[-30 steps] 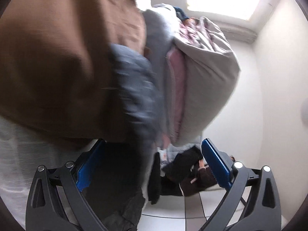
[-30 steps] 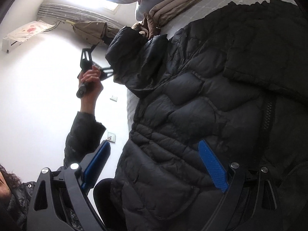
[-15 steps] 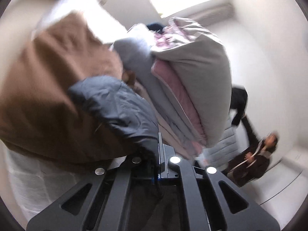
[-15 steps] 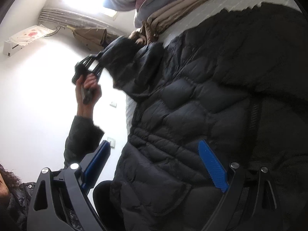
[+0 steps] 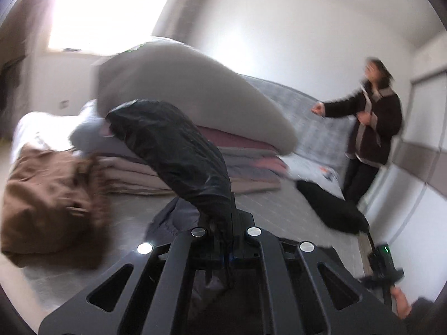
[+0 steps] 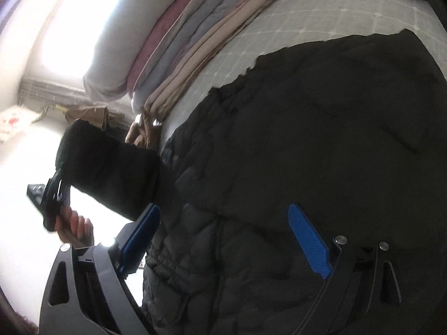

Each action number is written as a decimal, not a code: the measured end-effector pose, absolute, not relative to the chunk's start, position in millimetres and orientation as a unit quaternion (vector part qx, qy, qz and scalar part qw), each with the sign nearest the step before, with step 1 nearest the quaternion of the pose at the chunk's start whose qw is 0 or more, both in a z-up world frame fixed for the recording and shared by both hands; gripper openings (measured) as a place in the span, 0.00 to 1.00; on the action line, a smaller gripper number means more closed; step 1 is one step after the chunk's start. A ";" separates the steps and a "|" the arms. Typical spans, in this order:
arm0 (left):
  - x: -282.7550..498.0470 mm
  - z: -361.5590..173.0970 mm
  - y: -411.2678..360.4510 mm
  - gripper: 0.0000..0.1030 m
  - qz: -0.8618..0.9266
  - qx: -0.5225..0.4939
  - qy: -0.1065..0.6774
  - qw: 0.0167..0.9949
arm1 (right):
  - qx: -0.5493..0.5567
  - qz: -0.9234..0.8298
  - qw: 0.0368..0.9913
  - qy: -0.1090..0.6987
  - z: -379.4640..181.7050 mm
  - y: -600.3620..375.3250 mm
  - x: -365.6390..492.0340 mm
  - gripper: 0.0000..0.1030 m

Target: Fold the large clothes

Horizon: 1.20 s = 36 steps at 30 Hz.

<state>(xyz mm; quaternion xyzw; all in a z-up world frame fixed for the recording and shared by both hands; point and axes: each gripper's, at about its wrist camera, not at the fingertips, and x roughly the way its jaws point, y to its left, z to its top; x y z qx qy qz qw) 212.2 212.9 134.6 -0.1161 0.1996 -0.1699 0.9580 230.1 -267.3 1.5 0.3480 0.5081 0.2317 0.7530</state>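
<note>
Left gripper point(image 5: 225, 240) clamped on the black puffer jacket's sleeve point(image 5: 178, 150), lifted at centre frame.

In the right wrist view the jacket point(image 6: 321, 139) lies across the grey bed point(image 6: 301, 28), filling the right side; the right gripper point(image 6: 226, 237) hovers over it, fingers spread apart, holding nothing. 1 stack of folded bedding point(image 6: 195, 36) sits upper centre.

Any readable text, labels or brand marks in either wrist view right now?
None can be read.
Greenish mark on the grey pillow: too blurred to read.
Red-patterned white object by the window: overexposed, no legible text.
Black puffer jacket: no label or logo visible.
</note>
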 end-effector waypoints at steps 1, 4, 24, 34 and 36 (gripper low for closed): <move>211.6 129.7 182.2 0.01 -0.186 -0.098 0.207 0.955 | 0.354 0.231 0.750 0.509 -3.6 -272.1 233.5 0.87; 217.5 105.2 112.1 0.01 -0.213 -0.047 0.235 0.947 | 0.372 0.222 0.740 0.514 -21.1 -290.1 241.2 0.87; 162.7 -57.1 -73.2 0.21 -0.196 0.395 0.398 0.805 | 0.434 0.300 0.740 0.416 -1.7 -319.3 235.5 0.87; 164.2 -46.0 -45.2 0.45 -0.209 0.378 0.396 0.810 | 0.365 0.388 0.685 0.498 1.8 -200.5 288.6 0.91; 164.1 -45.4 -38.8 0.45 -0.217 0.370 0.404 0.808 | 0.349 0.348 0.692 0.528 -20.4 -198.8 300.4 0.91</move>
